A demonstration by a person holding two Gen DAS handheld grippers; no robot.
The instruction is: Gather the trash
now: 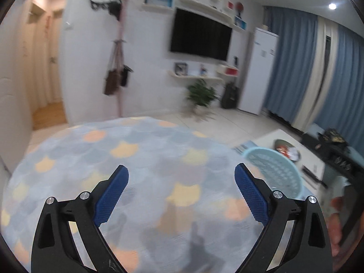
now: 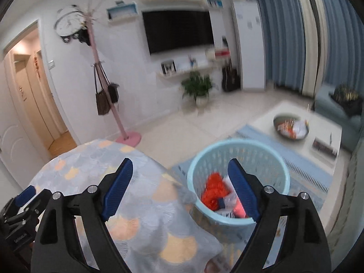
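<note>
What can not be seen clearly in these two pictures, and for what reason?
- Trash in the blue basket, right wrist view: partly behind the right gripper finger; items unidentifiable.
- Same basket, left wrist view: inside hidden by its wall.
- Bowl on the coffee table: contents blurred.
- Left gripper, right wrist view: cut by the edge.

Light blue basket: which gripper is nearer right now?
Right. The right gripper hangs open just above the light blue basket, over its near rim. The left gripper is open over the patterned tablecloth, with the basket off to its right.
</note>
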